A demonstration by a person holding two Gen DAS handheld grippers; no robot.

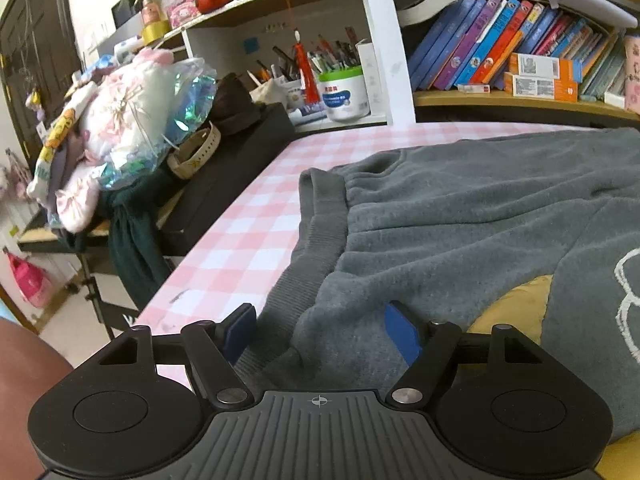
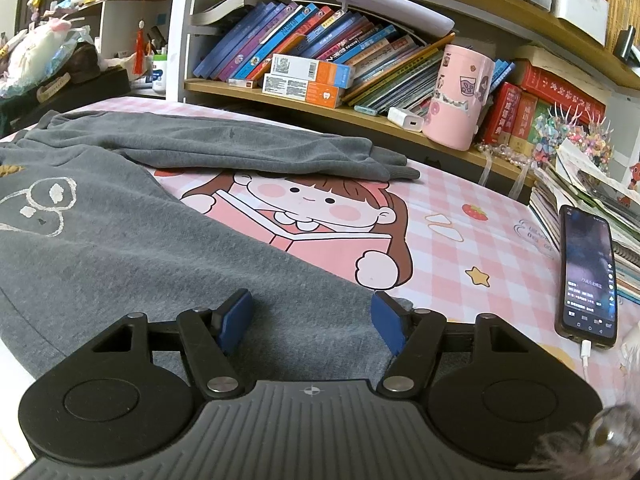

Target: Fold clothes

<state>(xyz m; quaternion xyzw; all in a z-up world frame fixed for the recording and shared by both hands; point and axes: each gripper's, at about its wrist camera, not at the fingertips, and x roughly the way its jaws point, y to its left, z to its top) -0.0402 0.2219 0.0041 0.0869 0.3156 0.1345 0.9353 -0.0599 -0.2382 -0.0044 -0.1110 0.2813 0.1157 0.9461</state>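
A grey sweatshirt with a white line drawing and a yellow patch lies spread on the pink checked table cover. My left gripper is open, its blue pads either side of the ribbed hem at the garment's near left corner. In the right wrist view the same sweatshirt fills the left half, one sleeve stretched out toward the shelf. My right gripper is open over the garment's near right edge, just above the cloth.
A phone on a charging cable lies at the right beside stacked books. A pink cup and bookshelves stand behind. A cluttered pile of toys and bags and a black box sit at the table's left.
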